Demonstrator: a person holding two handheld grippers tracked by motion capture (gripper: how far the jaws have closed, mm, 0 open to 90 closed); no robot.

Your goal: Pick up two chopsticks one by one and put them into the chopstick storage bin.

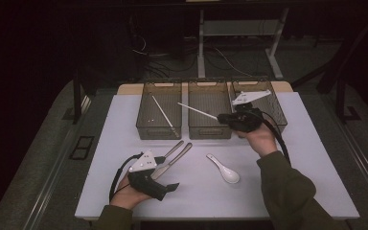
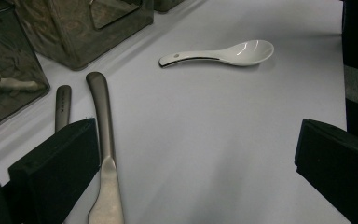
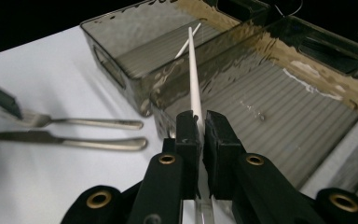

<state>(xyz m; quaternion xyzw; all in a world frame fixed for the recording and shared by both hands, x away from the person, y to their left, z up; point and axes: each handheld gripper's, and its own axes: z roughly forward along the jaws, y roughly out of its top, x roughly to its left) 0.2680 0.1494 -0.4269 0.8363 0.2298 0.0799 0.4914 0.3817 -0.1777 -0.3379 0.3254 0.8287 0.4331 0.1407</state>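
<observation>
The right gripper [image 3: 200, 126] has its two black jaws pressed together on a slim white chopstick [image 3: 194, 70], a straight, smooth, pale stick that tapers to a fine tip. It runs forward from the jaws, out over the middle smoked-plastic bin [image 3: 279, 98]; in the high view the same chopstick [image 1: 197, 110] juts leftward from the right gripper [image 1: 224, 116] above the middle bin [image 1: 210, 130]. Its rear end is hidden between and below the jaw pads.

A second white chopstick [image 1: 163, 113] lies in the left bin [image 1: 143, 125], ahead of the first one's tip; through the rippled wall little of it is clear.

The left gripper [image 2: 196, 158] rests low on the white table [image 2: 214, 140] with its jaws spread wide and nothing between them. A metal knife [image 2: 103, 154] passes beside its left jaw, its blade cut off by the lower edge; the fork [image 2: 62, 107] next to it is half covered by that jaw. A white ceramic soup spoon [image 2: 219, 54] lies farther ahead.
</observation>
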